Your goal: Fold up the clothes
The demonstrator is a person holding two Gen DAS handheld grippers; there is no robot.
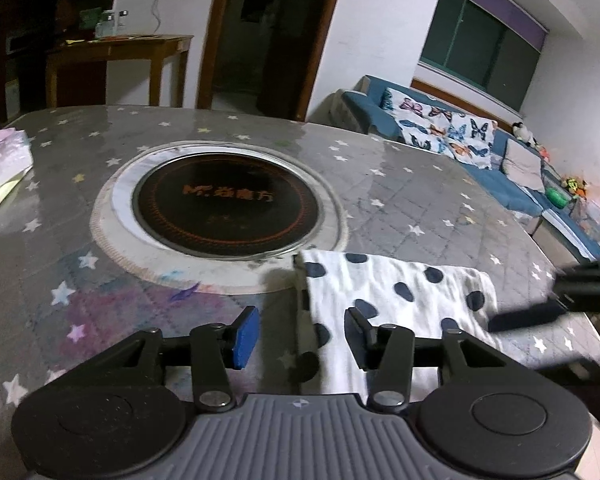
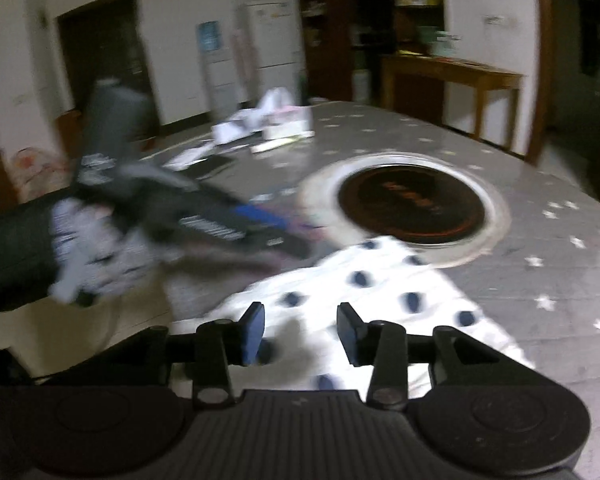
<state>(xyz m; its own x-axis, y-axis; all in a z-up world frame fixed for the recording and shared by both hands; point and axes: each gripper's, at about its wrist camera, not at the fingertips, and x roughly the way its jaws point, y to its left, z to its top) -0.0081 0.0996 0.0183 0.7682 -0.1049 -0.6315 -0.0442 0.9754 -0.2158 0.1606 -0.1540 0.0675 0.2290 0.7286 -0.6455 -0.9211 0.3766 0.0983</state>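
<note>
A white cloth with dark blue dots (image 1: pixel 396 300) lies folded flat on the grey star-patterned table (image 1: pixel 420 200), just in front of the round black cooktop (image 1: pixel 228 204). My left gripper (image 1: pixel 300 336) is open and empty, hovering above the cloth's left edge. The right gripper shows blurred at the right edge of the left wrist view (image 1: pixel 580 292). In the right wrist view my right gripper (image 2: pixel 300 332) is open and empty above the near part of the cloth (image 2: pixel 360 292). The left gripper (image 2: pixel 228 224), held in a gloved hand, is blurred at the cloth's far left side.
A tissue pack (image 1: pixel 2 156) and papers (image 2: pixel 236 128) lie at the table's far side. A blue sofa with butterfly cushions (image 1: pixel 444 128) stands beyond the table. A wooden side table (image 1: pixel 116 64) and a doorway are behind. A white fridge (image 2: pixel 268 40) stands at the back.
</note>
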